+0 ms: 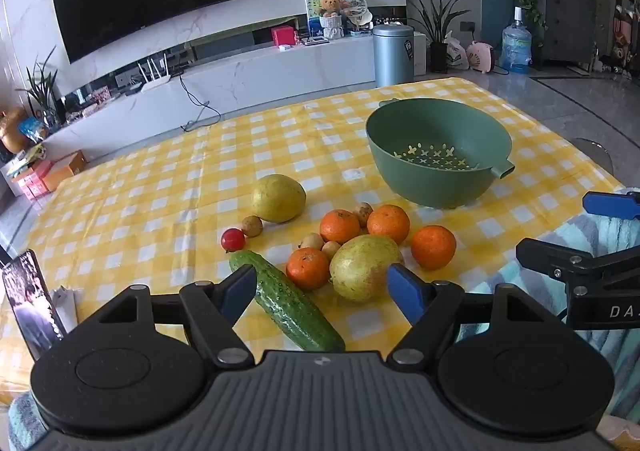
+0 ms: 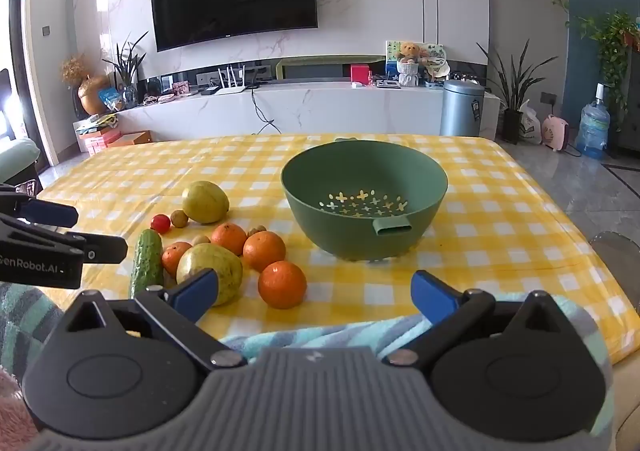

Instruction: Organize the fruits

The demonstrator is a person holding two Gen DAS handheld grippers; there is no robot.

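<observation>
A green colander bowl [image 1: 438, 155] [image 2: 364, 203] stands empty on the yellow checked tablecloth [image 1: 160, 187]. In front of it lie several oranges [image 1: 433, 247] [image 2: 282, 284], two yellow-green pears [image 1: 364, 268] [image 2: 210, 271], a cucumber [image 1: 286, 305] [image 2: 146, 263], a cherry tomato [image 1: 233, 239] [image 2: 161, 223] and small brown fruits [image 1: 252, 226]. My left gripper [image 1: 322, 287] is open and empty, just short of the cucumber and the near pear. My right gripper [image 2: 316, 293] is open and empty near the table's front edge, with the nearest orange between its fingers' line.
A phone [image 1: 30, 303] stands at the table's left front edge. A striped towel [image 2: 340, 331] lies along the front edge. Beyond the table are a TV cabinet [image 2: 320, 107], a grey bin [image 2: 460, 107] and a water jug [image 2: 594, 127].
</observation>
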